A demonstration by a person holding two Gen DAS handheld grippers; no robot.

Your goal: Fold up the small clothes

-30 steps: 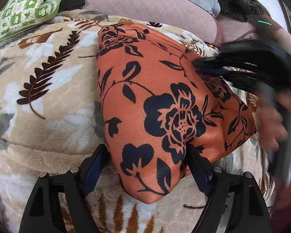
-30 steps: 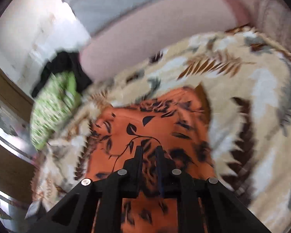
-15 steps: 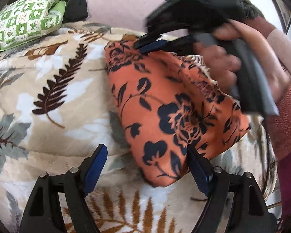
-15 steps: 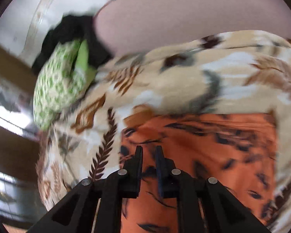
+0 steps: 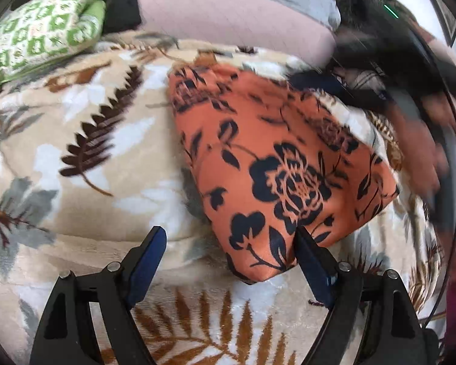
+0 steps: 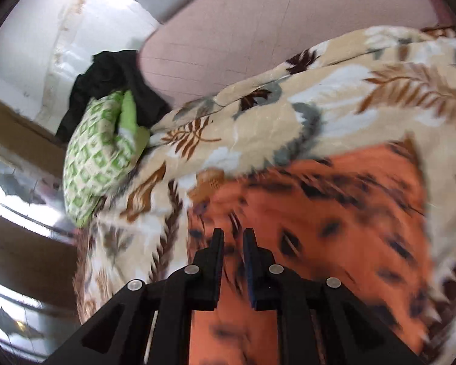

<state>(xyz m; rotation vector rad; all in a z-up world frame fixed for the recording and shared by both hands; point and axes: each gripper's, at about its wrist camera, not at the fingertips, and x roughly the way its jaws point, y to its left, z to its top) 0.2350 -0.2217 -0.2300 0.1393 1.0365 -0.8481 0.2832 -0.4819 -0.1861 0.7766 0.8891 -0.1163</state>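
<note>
Folded orange cloth (image 5: 276, 164) with a black flower print, lying on a beige leaf-patterned blanket (image 5: 85, 158). In the left wrist view the cloth's near corner lies between the fingers of the left gripper (image 5: 228, 237); the jaws stand wide, released, and have just been opening a little further. The right-hand finger overlaps the cloth's edge, so contact there cannot be settled; the left-hand finger is clear of it, over bare blanket. The right gripper (image 5: 364, 85) appears at the upper right as a dark smear beyond the cloth's far edge; the hand (image 5: 416, 140) holding it is blurred and partly cut off by the frame. In the right wrist view the right gripper (image 6: 233, 237) hangs over the cloth (image 6: 319, 228), jaws nearly clenched with only a narrow gap; no fabric can be seen pinched between them. The cloth here is streaked by blur, and its lower part is hidden behind the gripper body. Beyond the blanket: a green-and-white patterned bundle (image 6: 97, 158) against a dark garment (image 6: 106, 79), and a pink cushion (image 6: 273, 30), cut off at the top.
</note>
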